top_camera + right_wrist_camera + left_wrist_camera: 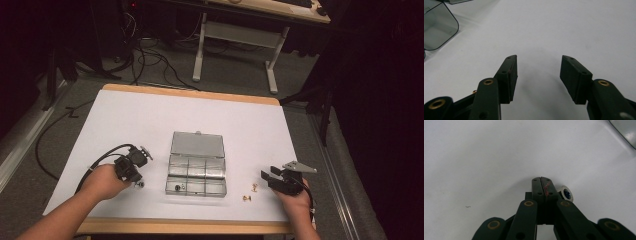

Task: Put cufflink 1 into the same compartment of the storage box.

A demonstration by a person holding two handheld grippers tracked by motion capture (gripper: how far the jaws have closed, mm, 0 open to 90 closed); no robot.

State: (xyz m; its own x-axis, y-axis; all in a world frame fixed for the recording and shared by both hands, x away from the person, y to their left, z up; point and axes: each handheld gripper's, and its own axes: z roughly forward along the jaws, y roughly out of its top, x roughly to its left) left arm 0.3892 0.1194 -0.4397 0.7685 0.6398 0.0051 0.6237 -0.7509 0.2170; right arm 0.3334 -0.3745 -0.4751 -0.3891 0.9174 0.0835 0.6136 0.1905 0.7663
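A small knurled silver ring with a blue centre [566, 193] lies on the white table, touching the right side of my left gripper's [541, 180] tips. Those jaws are pressed together with nothing between them; a red smear marks one pad. From above, the left gripper [134, 179] points down at the table just left of a clear compartment box [196, 172], with the ring [141, 184] beside its tips. My right gripper [539, 65] stands open over bare table, empty. In the high view it [267, 172] sits right of the box.
The box's lid [196, 143] lies open toward the far side. A small dark part [178, 187] sits in its front left compartment. Two small brass pieces [254, 188] [246, 198] lie between box and right gripper. A box corner [439, 27] shows at upper left.
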